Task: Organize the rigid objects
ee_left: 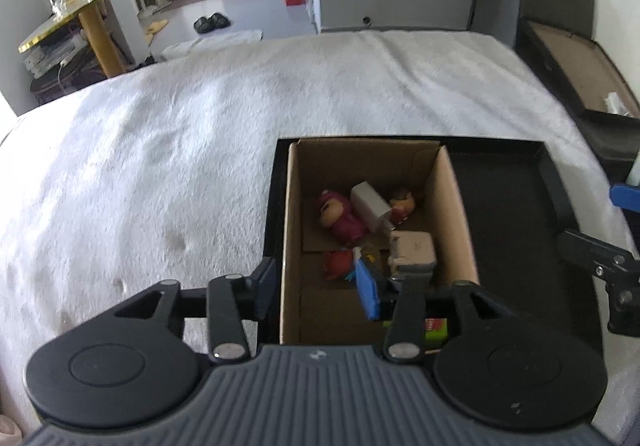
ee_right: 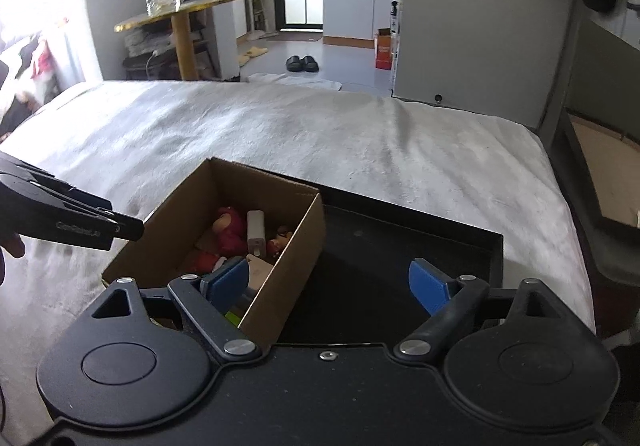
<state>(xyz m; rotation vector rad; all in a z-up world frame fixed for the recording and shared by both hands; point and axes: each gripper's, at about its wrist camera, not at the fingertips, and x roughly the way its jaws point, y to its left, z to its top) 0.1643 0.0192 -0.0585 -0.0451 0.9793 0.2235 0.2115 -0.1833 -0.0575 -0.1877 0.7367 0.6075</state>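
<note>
A brown cardboard box [ee_left: 454, 202] stands in the left part of a black tray [ee_left: 516, 214] on a white blanket. In it lie a magenta figure [ee_left: 340, 216], a white charger block [ee_left: 370, 206], a small red-and-brown figure [ee_left: 402, 204], a red toy [ee_left: 338, 264] and a grey-white block [ee_left: 414, 252]. My left gripper [ee_left: 316, 286] is open, its fingers straddling the box's left wall. My right gripper [ee_right: 330, 282] is open and empty, straddling the box's right wall [ee_right: 288, 274]; the box's toys [ee_right: 230, 232] show beside its left finger.
The white blanket [ee_left: 160, 166] covers the bed around the tray [ee_right: 452, 242]. A dark case with a cardboard lining [ee_left: 576, 66] lies off the bed's right side. A gold-edged side table [ee_right: 180, 12] with a glass jar stands at the far left.
</note>
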